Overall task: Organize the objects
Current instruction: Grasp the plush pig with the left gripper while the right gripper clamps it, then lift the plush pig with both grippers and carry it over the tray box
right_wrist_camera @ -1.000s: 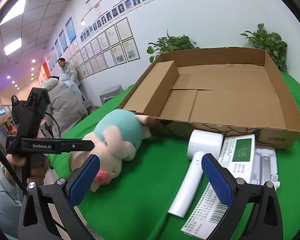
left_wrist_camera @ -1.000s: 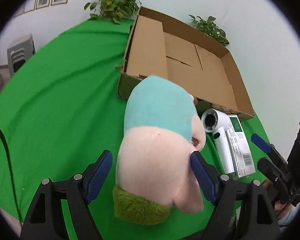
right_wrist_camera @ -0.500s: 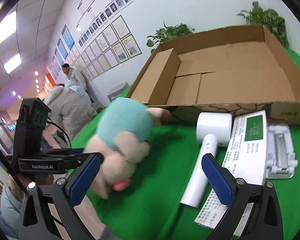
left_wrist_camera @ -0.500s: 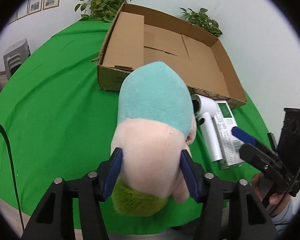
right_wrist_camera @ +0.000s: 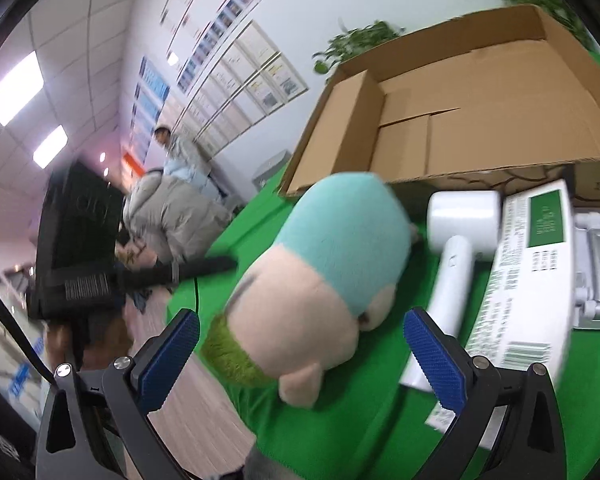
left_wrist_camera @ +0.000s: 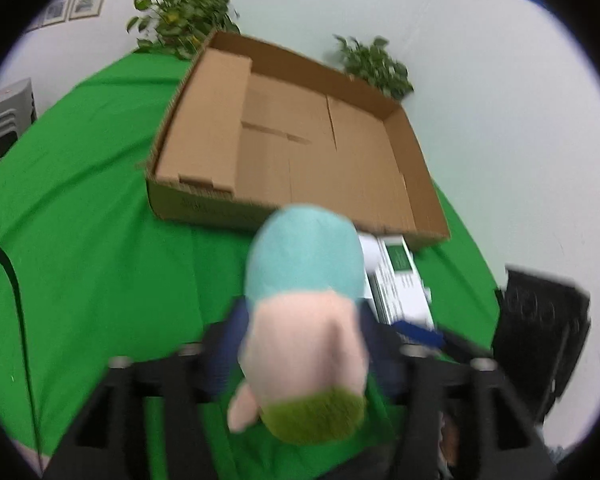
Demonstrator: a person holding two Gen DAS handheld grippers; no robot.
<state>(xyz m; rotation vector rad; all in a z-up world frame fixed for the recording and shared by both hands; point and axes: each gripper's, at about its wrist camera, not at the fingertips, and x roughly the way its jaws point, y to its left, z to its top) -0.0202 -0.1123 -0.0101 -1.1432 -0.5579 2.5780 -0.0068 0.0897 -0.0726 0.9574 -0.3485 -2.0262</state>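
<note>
My left gripper [left_wrist_camera: 302, 344] holds the plush toy [left_wrist_camera: 304, 308] around its soft body, low in the middle of the frame, in front of the cardboard box [left_wrist_camera: 292, 144]. It looks light and squashy. My right gripper [right_wrist_camera: 300, 360] stands wide open

Motion is blurring the whole left wrist view. The plush toy [left_wrist_camera: 304, 320] is hiding the left gripper's fingers [left_wrist_camera: 230, 344] and most of the white dryer [left_wrist_camera: 370, 250]. The lens edge is cutting off the cardboard box [right_wrist_camera: 480, 92] in the right view.
</note>
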